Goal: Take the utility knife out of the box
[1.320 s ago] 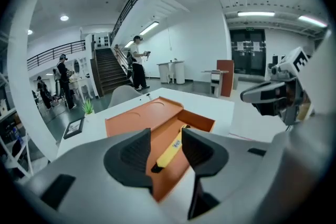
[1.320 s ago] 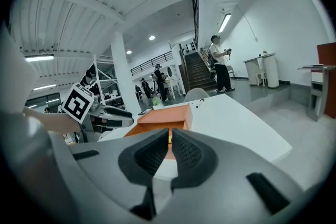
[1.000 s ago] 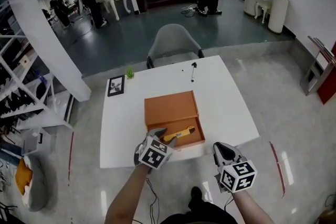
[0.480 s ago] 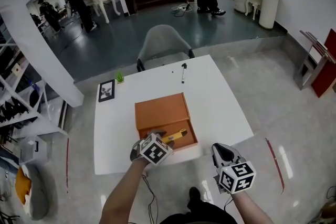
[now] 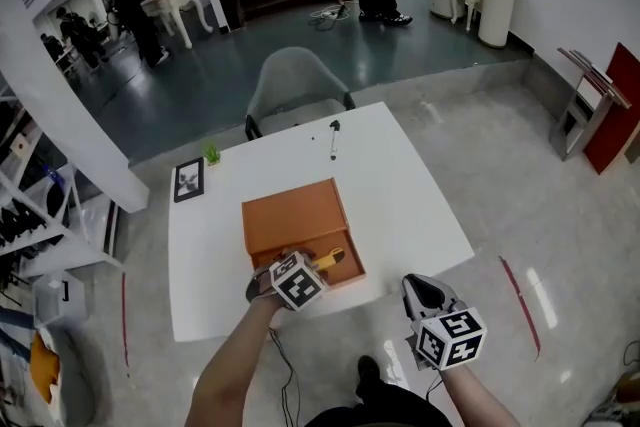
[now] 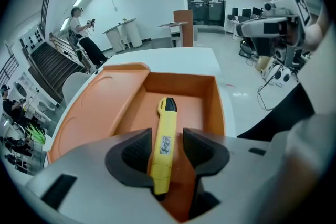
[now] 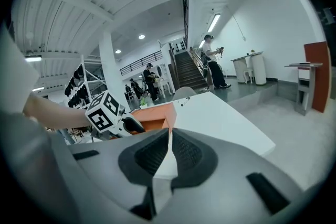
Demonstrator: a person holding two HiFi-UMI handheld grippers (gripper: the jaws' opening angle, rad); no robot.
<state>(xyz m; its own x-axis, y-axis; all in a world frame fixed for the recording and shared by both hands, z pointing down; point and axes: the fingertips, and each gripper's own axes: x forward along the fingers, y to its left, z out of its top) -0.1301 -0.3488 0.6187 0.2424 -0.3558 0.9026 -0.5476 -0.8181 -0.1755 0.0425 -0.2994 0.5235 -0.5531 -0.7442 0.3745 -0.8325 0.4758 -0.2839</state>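
Note:
An orange box (image 5: 290, 210) lies open on the white table (image 5: 410, 205), its lid flat on the far side. A yellow utility knife (image 5: 330, 259) with a black tip rests in the tray. My left gripper (image 5: 305, 263) points steeply down into the tray's near end. In the left gripper view the left gripper (image 6: 167, 137) is open, and the knife (image 6: 167, 115) runs lengthwise between its dark pads (image 6: 137, 150), with a gap at the right one. My right gripper (image 5: 420, 285) hangs off the table's near right edge; seen close, the right gripper (image 7: 169, 134) is shut and empty.
A black pen (image 5: 333, 140) lies at the table's far side, a framed picture (image 5: 187, 180) and a small green plant (image 5: 212, 155) at the far left. A grey chair (image 5: 295, 90) stands behind the table. People stand far off in the hall.
My left gripper has sunk into the box and rolled, so its jaws now straddle the knife's near end. The right gripper has hardly shifted.

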